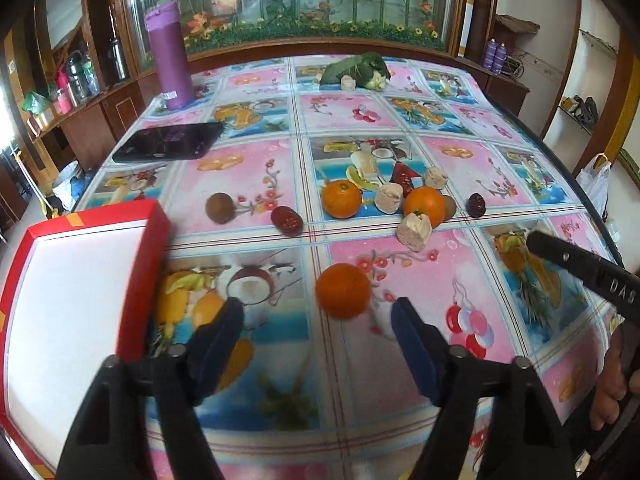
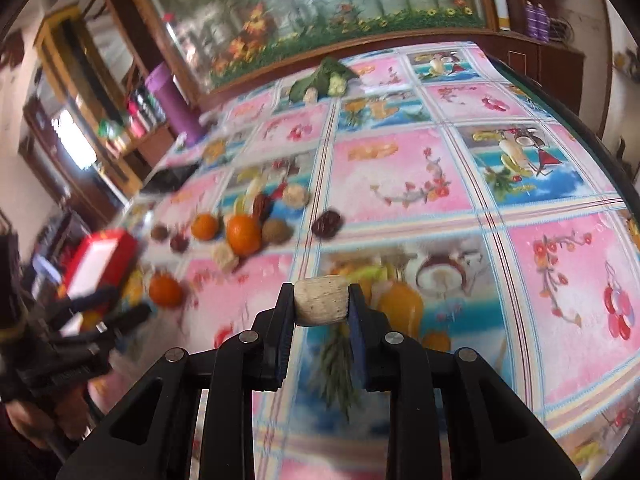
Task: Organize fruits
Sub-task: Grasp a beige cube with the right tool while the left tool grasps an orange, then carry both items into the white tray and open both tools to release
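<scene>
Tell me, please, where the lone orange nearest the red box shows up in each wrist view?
Left wrist: the lone orange sits low centre, just ahead of the open left gripper.
Right wrist: same orange, left of centre, below the red box.
Shared landmark: the purple bottle at the table's far left.

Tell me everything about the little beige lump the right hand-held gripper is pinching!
The beige lump is a short, stubby chunk, rounded on top, with a pale, rough, crumbly-looking surface. What it is made of I cannot tell. It lies sideways between the fingertips of the right hand-held gripper, a black finger pressing one flat end and a blue pad the other. Nothing else touches it in this view. Behind it lies the fruit-patterned tablecloth; whether it is lifted clear cannot be told.
</scene>
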Demonstrator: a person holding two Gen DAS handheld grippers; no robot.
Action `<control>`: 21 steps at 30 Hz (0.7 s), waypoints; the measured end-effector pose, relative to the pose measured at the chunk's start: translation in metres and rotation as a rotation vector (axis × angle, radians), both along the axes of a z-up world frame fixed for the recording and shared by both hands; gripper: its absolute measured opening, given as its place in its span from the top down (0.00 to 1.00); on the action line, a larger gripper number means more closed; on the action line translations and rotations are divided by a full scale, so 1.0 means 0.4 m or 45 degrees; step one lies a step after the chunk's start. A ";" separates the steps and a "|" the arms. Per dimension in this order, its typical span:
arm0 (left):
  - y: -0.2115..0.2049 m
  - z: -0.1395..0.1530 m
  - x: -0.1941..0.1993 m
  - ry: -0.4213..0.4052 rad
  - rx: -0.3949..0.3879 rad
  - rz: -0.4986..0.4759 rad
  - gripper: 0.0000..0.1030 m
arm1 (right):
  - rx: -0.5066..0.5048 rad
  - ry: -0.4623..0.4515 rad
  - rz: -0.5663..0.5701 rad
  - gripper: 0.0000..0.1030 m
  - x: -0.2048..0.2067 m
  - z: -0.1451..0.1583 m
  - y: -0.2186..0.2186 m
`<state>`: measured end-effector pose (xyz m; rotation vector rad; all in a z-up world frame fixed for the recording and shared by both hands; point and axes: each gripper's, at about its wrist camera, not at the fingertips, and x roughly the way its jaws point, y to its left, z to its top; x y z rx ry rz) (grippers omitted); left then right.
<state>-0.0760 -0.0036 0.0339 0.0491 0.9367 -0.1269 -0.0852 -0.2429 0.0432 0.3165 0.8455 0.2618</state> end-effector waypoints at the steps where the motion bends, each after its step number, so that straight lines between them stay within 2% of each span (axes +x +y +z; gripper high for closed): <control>1: -0.005 -0.005 0.008 0.011 -0.008 -0.002 0.30 | 0.033 -0.002 -0.009 0.76 0.010 -0.003 -0.004; 3: -0.012 -0.016 0.023 0.040 -0.013 0.001 0.33 | 0.114 -0.009 -0.005 0.76 0.022 -0.014 -0.011; 9: -0.025 -0.034 0.042 0.065 -0.028 -0.005 0.47 | 0.115 -0.063 0.019 0.76 0.018 0.004 -0.009; 14: -0.026 -0.043 0.050 0.073 -0.065 -0.021 0.65 | 0.093 -0.056 0.042 0.76 0.019 -0.001 0.006; 21: -0.018 -0.039 0.041 0.038 -0.090 -0.033 0.66 | 0.038 -0.065 0.050 0.76 0.020 -0.009 0.021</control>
